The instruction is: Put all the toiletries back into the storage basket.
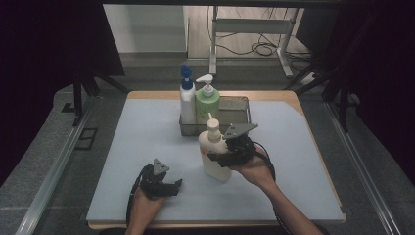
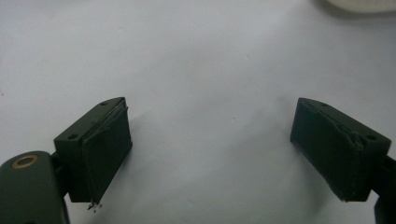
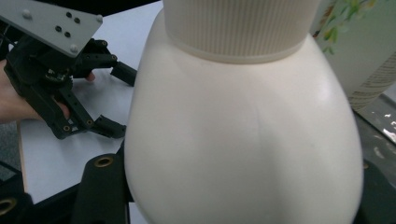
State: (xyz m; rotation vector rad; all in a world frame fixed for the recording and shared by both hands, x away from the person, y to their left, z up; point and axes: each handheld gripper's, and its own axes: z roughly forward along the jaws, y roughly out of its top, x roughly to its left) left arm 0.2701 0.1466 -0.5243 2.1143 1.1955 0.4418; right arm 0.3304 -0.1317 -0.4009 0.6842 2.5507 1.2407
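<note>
A cream squeeze bottle (image 1: 213, 169) with a pointed nozzle stands upright on the pale mat, just in front of the wire basket. My right gripper (image 1: 218, 156) comes in from the right and is shut on its upper body. In the right gripper view the bottle's rounded shoulder (image 3: 243, 116) bulges between the jaws, with the ribbed cap above. My left gripper (image 1: 175, 187) rests low on the mat at the front left, open with nothing in it. Its two pads (image 2: 105, 149) stand wide apart over bare mat. It also appears in the right gripper view as the left gripper (image 3: 119, 99), held in a hand.
A metal wire basket (image 1: 240, 105) sits at the back centre of the mat. It holds a white bottle with a blue cap (image 1: 187, 100) and a green pump bottle (image 1: 207, 103), both at its left end. The table's wooden edge (image 1: 210, 225) runs along the front.
</note>
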